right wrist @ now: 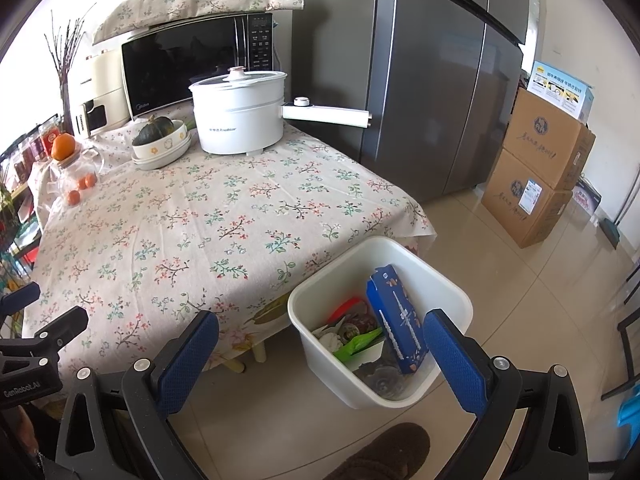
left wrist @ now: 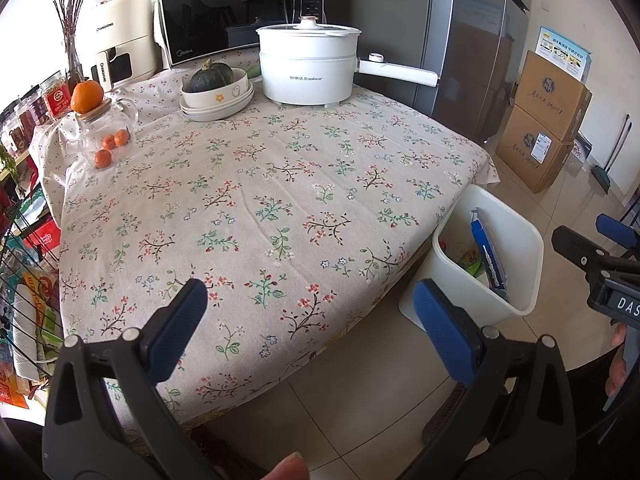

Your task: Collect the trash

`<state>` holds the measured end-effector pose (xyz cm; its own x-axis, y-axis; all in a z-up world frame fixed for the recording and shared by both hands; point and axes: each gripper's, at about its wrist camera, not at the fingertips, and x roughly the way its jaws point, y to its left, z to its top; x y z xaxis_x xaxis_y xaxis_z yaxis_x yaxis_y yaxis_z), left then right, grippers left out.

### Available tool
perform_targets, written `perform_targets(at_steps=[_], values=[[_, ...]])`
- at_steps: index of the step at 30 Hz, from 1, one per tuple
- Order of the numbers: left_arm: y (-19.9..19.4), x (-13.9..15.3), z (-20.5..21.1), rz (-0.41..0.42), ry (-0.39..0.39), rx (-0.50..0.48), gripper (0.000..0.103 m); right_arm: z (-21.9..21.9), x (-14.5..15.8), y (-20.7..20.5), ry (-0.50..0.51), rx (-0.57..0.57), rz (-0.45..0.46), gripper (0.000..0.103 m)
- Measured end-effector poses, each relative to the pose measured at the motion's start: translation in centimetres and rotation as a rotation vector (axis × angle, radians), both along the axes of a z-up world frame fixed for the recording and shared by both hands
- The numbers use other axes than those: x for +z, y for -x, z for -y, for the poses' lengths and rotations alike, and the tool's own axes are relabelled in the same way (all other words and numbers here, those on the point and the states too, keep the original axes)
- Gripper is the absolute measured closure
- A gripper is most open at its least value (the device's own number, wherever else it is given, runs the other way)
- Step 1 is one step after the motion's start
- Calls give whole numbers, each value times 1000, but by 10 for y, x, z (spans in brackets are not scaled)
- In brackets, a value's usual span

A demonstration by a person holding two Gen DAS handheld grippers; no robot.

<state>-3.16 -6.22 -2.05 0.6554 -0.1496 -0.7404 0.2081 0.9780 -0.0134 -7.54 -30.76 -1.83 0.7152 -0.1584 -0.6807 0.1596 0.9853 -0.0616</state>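
Observation:
A white bin (right wrist: 448, 280) stands on the floor at the table's near right corner; it also shows in the left wrist view (left wrist: 516, 236). Inside lie a blue carton (right wrist: 396, 316), a green wrapper (right wrist: 356, 346), a red-rimmed lid and other scraps. My left gripper (left wrist: 312, 300) is open and empty, above the table's front edge. My right gripper (right wrist: 320, 338) is open and empty, held above the floor just in front of the bin. The right gripper also shows at the right edge of the left wrist view (left wrist: 592, 248).
The floral tablecloth (left wrist: 260, 184) carries a white electric pot (left wrist: 308, 64), a bowl with a green squash (left wrist: 216, 84), a glass teapot with oranges (left wrist: 100, 132) and a microwave (left wrist: 232, 12). A grey fridge (right wrist: 432, 80) and stacked cardboard boxes (right wrist: 540, 168) stand right. A wire rack stands left.

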Motion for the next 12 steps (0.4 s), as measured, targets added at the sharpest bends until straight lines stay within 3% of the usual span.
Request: perform_targets(at_steps=[12], values=[[-3,-1,-1,-38,16,-15,1,1,-1,0,-1,-3,6,0]])
